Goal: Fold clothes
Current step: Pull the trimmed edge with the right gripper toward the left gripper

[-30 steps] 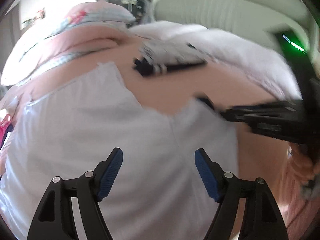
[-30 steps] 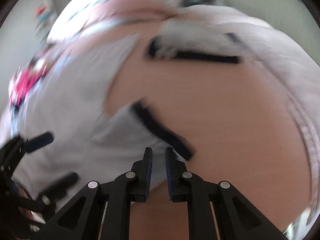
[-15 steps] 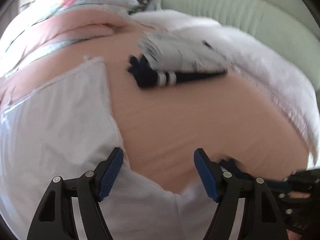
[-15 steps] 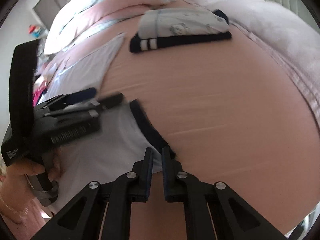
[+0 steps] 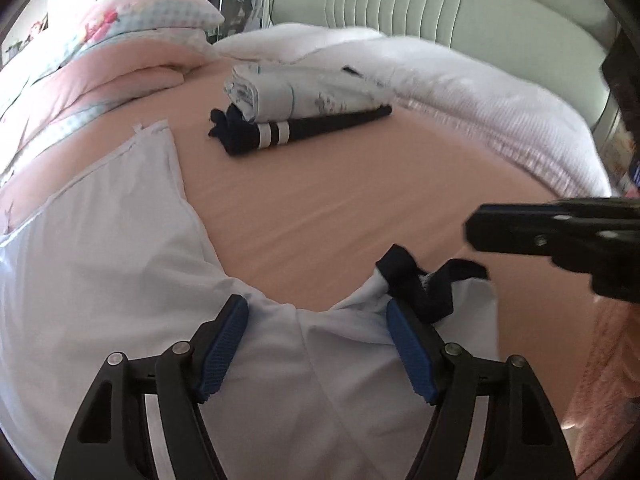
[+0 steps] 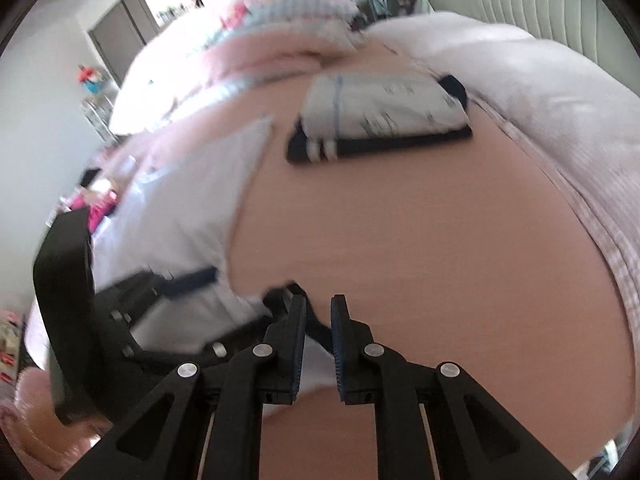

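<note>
A white garment (image 5: 120, 264) with navy trim (image 5: 416, 280) lies spread on the pink sheet (image 5: 340, 200). My left gripper (image 5: 316, 304) hangs open just above the garment's near part, its blue pads (image 5: 408, 344) clear of the cloth. The navy trim is bunched by the right pad. My right gripper (image 6: 318, 308) hovers over that trim (image 6: 280, 294). Its jaws are opening, a narrow gap shows, and nothing is pinched between them. From the left wrist it appears as a black block (image 5: 560, 236) above the sheet. A folded stack (image 5: 304, 96) sits farther back, a white printed piece on a navy one.
Pink and floral pillows (image 5: 140, 64) are piled at the far left. A white blanket (image 5: 480, 92) runs along the right side under a padded headboard (image 5: 400, 4). Bare pink sheet lies between the garment and the stack. The left gripper (image 6: 140, 292) shows at the right wrist view's left.
The right gripper's jaws have parted a little and it has lifted off the navy trim, which now lies bunched. The left gripper has drifted toward the garment's trimmed edge, still open.
</note>
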